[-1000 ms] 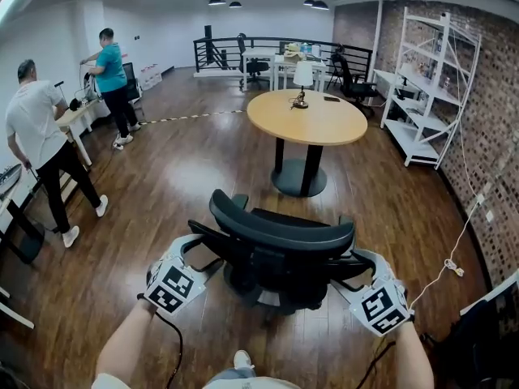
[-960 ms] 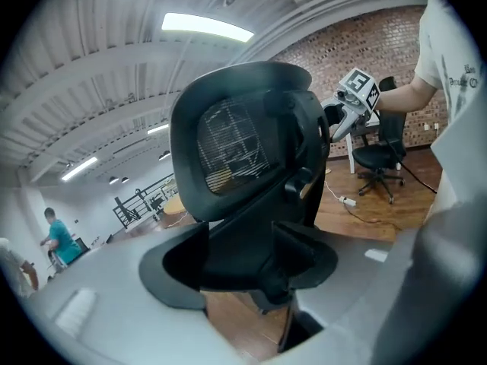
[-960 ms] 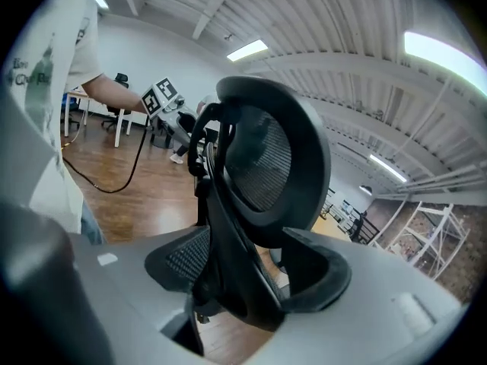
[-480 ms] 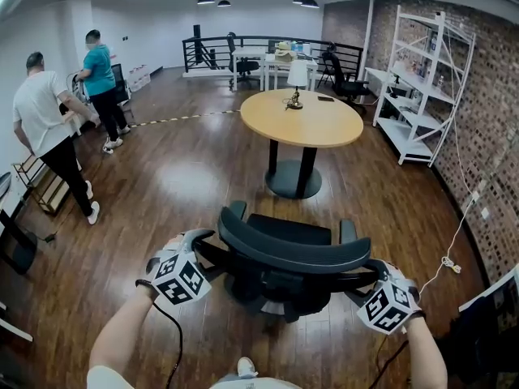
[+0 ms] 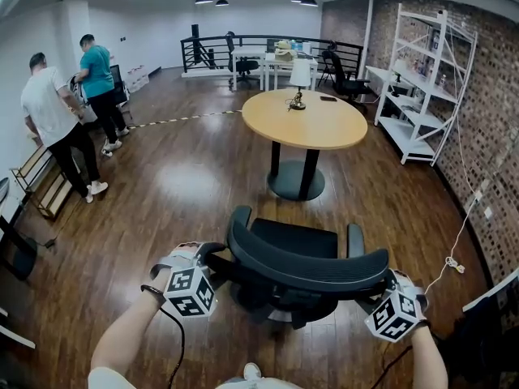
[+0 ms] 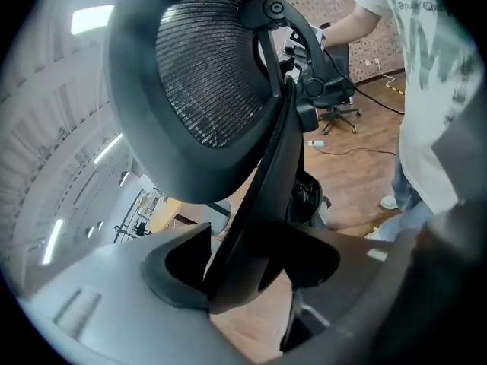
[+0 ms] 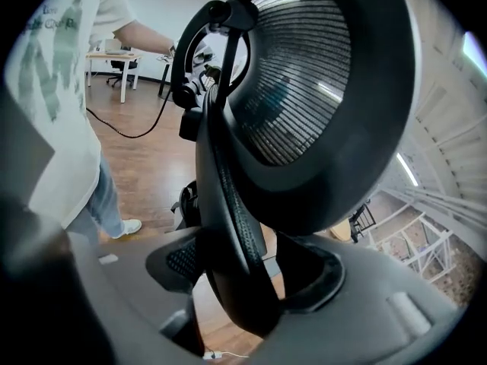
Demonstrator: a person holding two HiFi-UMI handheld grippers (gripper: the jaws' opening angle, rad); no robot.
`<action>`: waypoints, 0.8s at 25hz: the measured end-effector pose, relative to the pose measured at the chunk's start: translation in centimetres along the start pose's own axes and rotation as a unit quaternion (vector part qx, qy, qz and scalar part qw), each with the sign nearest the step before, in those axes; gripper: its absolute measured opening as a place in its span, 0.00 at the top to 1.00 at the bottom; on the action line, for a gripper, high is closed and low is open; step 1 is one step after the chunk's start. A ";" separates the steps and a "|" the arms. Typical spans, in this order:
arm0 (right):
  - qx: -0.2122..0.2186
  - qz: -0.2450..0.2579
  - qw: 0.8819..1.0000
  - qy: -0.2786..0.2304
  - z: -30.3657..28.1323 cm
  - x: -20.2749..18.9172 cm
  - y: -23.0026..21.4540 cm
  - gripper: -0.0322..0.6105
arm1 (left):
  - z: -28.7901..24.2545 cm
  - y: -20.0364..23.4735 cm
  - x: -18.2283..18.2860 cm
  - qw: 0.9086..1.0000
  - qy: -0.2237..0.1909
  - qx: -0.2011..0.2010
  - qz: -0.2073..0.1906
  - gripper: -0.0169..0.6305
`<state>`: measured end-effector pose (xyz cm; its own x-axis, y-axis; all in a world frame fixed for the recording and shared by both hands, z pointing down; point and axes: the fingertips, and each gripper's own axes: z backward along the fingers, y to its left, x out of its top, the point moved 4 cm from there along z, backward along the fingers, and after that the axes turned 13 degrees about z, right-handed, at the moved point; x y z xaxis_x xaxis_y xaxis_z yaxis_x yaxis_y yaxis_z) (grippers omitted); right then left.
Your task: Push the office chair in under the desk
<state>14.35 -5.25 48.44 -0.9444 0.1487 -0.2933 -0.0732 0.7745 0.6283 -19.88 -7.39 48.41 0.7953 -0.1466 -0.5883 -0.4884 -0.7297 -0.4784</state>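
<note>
A black office chair (image 5: 304, 258) stands on the wood floor with its mesh backrest toward me, short of the round wooden table (image 5: 304, 118). My left gripper (image 5: 212, 254) is at the backrest's left edge and my right gripper (image 5: 388, 284) at its right edge. In the left gripper view the backrest's frame (image 6: 205, 90) runs between the jaws of the left gripper (image 6: 251, 268). Those jaws have just been closing and bear on the frame. In the right gripper view the padded rim (image 7: 319, 90) fills the gap of the right gripper (image 7: 243, 280).
The table carries a small lamp (image 5: 302, 75) and rests on a black pedestal (image 5: 296, 181). Two people (image 5: 53, 120) stand at the left by benches. White shelving (image 5: 426, 79) lines the brick wall on the right. A cable (image 5: 450, 264) trails on the floor there. Desks and chairs (image 5: 284, 55) fill the back.
The chair's backrest and both grippers now sit lower and further right in the head view, with the backrest more square to me. The person in white has stepped further back.
</note>
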 end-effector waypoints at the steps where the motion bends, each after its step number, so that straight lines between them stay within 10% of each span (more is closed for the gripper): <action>1: -0.002 0.001 1.000 0.002 -0.1 -0.1 -0.1 0.53 | -0.2 0.2 0.1 1.000 -0.001 0.000 -0.003 0.53; 20: -0.053 0.009 0.998 0.029 -7.3 -0.2 -6.9 0.57 | -7.0 8.6 0.1 1.000 -0.009 0.002 -0.008 0.53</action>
<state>12.71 -15.12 49.44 -0.9628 0.1227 -0.2409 -0.0875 0.7016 0.7072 -21.51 -18.30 48.80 0.7965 -0.1223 -0.5921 -0.4765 -0.7298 -0.4902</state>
